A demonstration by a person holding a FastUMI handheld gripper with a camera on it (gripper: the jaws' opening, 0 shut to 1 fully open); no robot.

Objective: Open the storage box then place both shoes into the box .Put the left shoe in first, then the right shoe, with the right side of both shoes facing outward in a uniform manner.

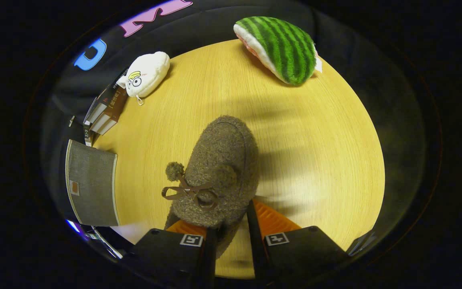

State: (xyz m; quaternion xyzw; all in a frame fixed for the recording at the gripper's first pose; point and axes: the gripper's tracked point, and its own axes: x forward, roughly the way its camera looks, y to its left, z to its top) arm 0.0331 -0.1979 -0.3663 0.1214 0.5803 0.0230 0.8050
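Now hand-held gripper pinches brown shoe's heel, toe pointing away; grey storage box sits lower left.

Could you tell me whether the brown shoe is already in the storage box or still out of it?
Out: the brown shoe is clamped between the gripper fingers above the table.

The brown slipper-like shoe looks nubbly, matt fleece; the pale round table smooth grained wood; the green striped watermelon cushion plush; the grey box woven cloth.
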